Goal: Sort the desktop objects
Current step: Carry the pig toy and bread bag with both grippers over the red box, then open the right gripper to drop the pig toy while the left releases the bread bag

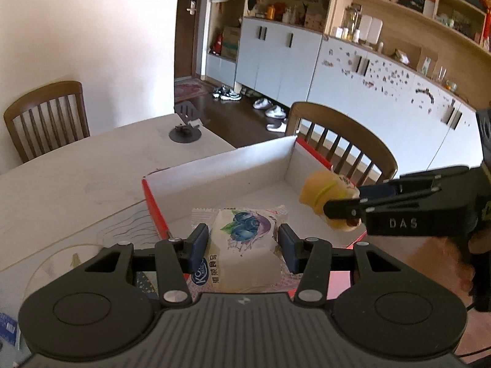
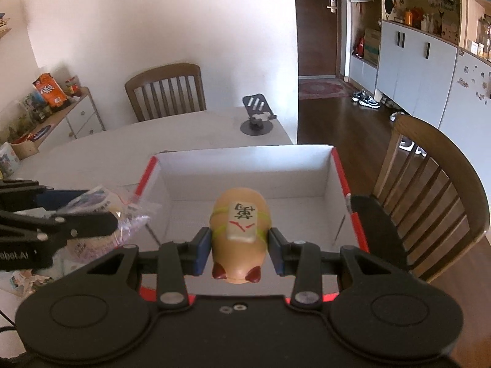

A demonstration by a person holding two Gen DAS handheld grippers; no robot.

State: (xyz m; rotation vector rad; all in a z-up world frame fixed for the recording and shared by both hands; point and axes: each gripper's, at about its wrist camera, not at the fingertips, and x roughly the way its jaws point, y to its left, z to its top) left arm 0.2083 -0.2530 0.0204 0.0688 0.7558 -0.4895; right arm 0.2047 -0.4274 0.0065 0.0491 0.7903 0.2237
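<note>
1. Left gripper point(image 1: 244, 247) clamps its blue pads on the two sides of a white plastic-wrapped snack packet printed with blueberries point(image 1: 245, 239), held above the near left corner of the open white cardboard box with red outer edges point(image 1: 214, 165) that sits on the pale tabletop point(image 1: 76, 165).
2. That packet looks light and soft. The crinkly film is probably slippery and the cake inside would likely squash, so a gentle hold across the thick middle, as now, seems better than the thin sealed ends.
3. Right gripper point(image 2: 239, 247) is closed on a tan, rounded animal-shaped toy with dark red feet and a mahjong tile strapped on by a yellow-green band point(image 2: 241, 233), pads on its flanks, over the box interior.
4. The toy looks smooth and firm, light to moderate in weight. Its curved sides could slip out of the pads, so I judge the widest part of the body, below the band, the safest place to grip.
5. Left wrist view shows the packet's print and how the film bulges past the pads, and the toy point(image 1: 328, 197) from the side in the other gripper point(image 1: 340, 204).
6. Right wrist view shows the tile's character, the box floor bare, and a black phone stand point(image 2: 257, 116) beyond; the packet point(image 2: 101, 211) there is blurred.
</note>
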